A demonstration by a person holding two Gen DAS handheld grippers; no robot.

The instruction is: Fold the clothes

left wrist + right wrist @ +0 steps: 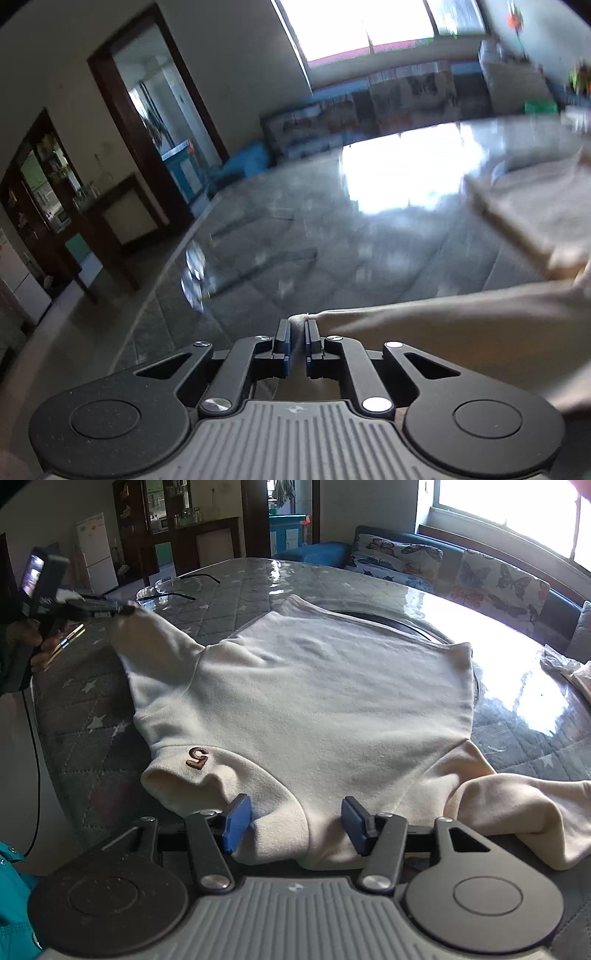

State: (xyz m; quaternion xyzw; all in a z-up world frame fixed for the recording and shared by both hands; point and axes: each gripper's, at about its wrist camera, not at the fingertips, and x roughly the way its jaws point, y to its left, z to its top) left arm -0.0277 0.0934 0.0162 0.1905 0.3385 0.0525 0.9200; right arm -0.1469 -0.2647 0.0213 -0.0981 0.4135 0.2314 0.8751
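Observation:
A cream sweatshirt (pixel 314 701) with a brown "5" on its collar lies spread on the table. My left gripper (pixel 297 325) is shut on the cuff of its left sleeve (pixel 443 325), holding it lifted above the table. In the right wrist view that gripper (pixel 122 609) is at the far left with the sleeve (pixel 147 646) hanging from it. My right gripper (pixel 295 823) is open, its blue pads on either side of the collar fold (pixel 280 834). The other sleeve (pixel 517 812) lies bunched at the right.
The table (pixel 92 709) has a grey quilted star cloth under clear plastic. Eyeglasses (pixel 177 587) lie at its far edge. A plastic bag (pixel 569 668) sits at the right edge. A butterfly-patterned sofa (pixel 480 576) stands behind; a cabinet and doorway lie beyond the left edge.

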